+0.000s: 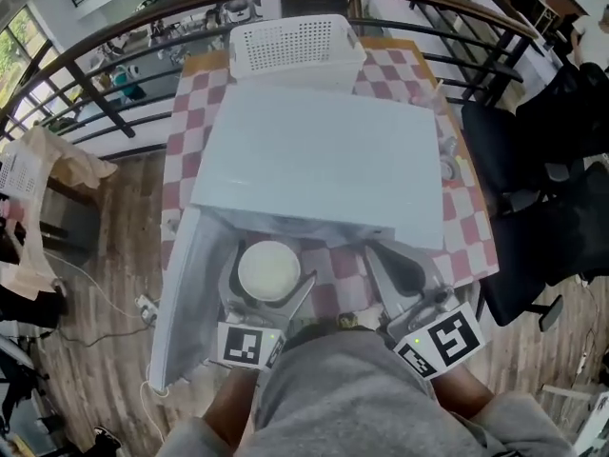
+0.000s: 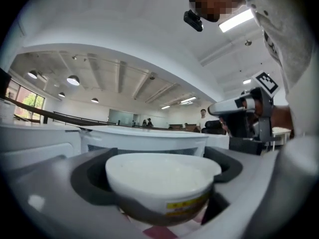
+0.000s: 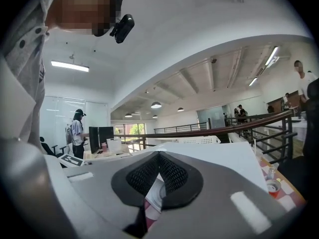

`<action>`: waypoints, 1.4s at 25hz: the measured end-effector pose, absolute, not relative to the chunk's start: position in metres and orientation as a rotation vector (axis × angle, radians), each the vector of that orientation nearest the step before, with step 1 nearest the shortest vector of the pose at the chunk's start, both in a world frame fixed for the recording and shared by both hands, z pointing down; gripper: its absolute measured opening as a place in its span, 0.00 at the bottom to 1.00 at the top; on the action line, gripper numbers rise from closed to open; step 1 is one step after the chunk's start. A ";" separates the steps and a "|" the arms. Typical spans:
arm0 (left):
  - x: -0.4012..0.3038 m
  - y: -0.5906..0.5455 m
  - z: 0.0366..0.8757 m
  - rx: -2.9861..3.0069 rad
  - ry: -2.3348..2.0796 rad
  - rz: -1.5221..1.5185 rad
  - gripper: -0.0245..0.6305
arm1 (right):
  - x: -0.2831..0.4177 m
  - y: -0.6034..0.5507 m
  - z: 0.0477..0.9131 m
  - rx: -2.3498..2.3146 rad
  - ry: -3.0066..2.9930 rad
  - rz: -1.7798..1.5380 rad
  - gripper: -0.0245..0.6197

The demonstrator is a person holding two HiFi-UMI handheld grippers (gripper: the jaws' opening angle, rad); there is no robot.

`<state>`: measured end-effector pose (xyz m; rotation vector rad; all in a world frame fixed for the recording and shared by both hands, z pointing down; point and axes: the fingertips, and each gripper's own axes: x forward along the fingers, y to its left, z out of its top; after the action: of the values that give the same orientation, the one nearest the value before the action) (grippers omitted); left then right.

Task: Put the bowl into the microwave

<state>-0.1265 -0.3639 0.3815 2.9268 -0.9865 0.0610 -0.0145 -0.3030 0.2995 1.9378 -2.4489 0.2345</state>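
A white bowl (image 1: 268, 269) sits between the jaws of my left gripper (image 1: 267, 284), which is shut on its sides. It is held just in front of the white microwave (image 1: 319, 150), close to my body. In the left gripper view the bowl (image 2: 162, 180) fills the space between the dark pads and has a yellow label low on its side. The microwave door (image 1: 186, 293) hangs open to the left. My right gripper (image 1: 400, 276) is beside it on the right, shut and empty; its pads (image 3: 144, 176) meet over the checkered cloth.
A white perforated basket (image 1: 295, 46) stands behind the microwave on the red-and-white checkered table (image 1: 471, 217). A small cup (image 1: 447, 167) sits by the microwave's right side. Black chairs (image 1: 542, 160) stand to the right, and a dark railing (image 1: 114, 36) runs behind the table.
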 end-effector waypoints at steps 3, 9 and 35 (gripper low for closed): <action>-0.114 -0.376 0.403 2.930 -0.905 0.107 0.86 | -0.009 -0.304 0.301 2.001 -2.399 0.232 0.03; -0.087 -0.407 0.468 2.953 -0.815 0.301 0.86 | -0.001 -0.307 0.302 2.117 -2.301 0.210 0.03; -0.037 -0.489 0.533 2.939 -0.924 0.591 0.86 | 0.085 -0.247 0.294 2.537 -1.920 0.167 0.03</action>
<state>-0.0367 -0.4890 0.5327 2.9388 -0.9241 0.5911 0.0845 -0.2469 0.2943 2.5366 -1.9200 0.1668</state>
